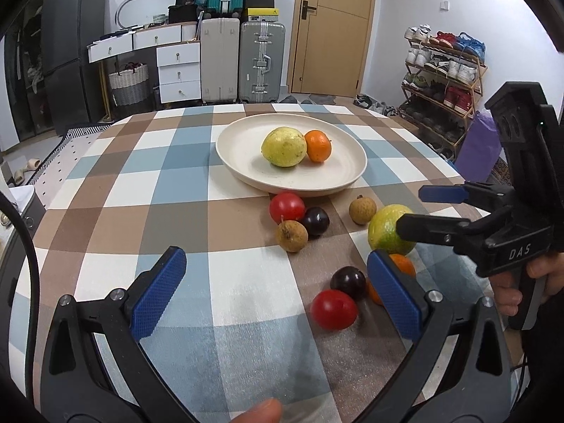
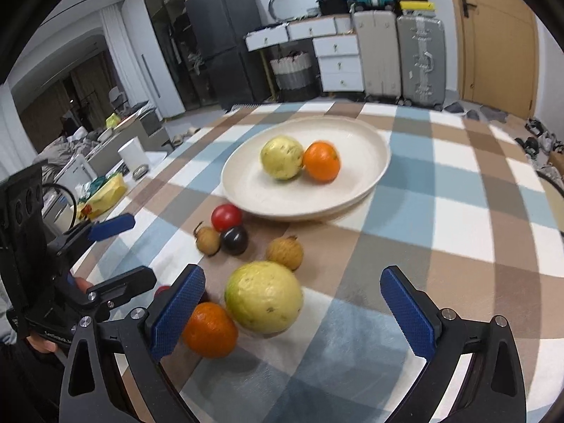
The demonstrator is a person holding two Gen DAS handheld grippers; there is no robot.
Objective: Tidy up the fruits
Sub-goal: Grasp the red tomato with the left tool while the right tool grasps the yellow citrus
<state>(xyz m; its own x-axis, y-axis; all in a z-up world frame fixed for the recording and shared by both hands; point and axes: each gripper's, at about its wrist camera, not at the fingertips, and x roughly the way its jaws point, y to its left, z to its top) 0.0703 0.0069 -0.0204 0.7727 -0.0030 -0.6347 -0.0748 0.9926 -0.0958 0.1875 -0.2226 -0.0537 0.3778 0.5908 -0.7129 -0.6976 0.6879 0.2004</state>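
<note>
A cream plate (image 1: 239, 148) (image 2: 264, 194) holds a yellow guava (image 1: 283, 146) and an orange (image 1: 318, 145). In front of it, loose on the checked cloth, lie a tomato (image 1: 287, 207), a dark plum (image 1: 315, 221), two longans (image 1: 292, 235) (image 1: 362, 209), a second guava (image 1: 387, 229) (image 2: 264, 296), an orange (image 2: 209, 329), another plum (image 1: 348, 282) and another tomato (image 1: 334, 309). My right gripper (image 2: 294, 312) (image 1: 410, 209) is open, its fingers either side of the loose guava. My left gripper (image 1: 278, 292) (image 2: 141, 250) is open over the cloth, left of the near tomato.
The round table (image 1: 169, 183) drops off close behind the plate and on both sides. Suitcases (image 1: 261, 60), drawers (image 1: 178, 70) and a shoe rack (image 1: 440, 81) stand beyond it. A person's fingertip (image 1: 261, 412) shows at the bottom edge.
</note>
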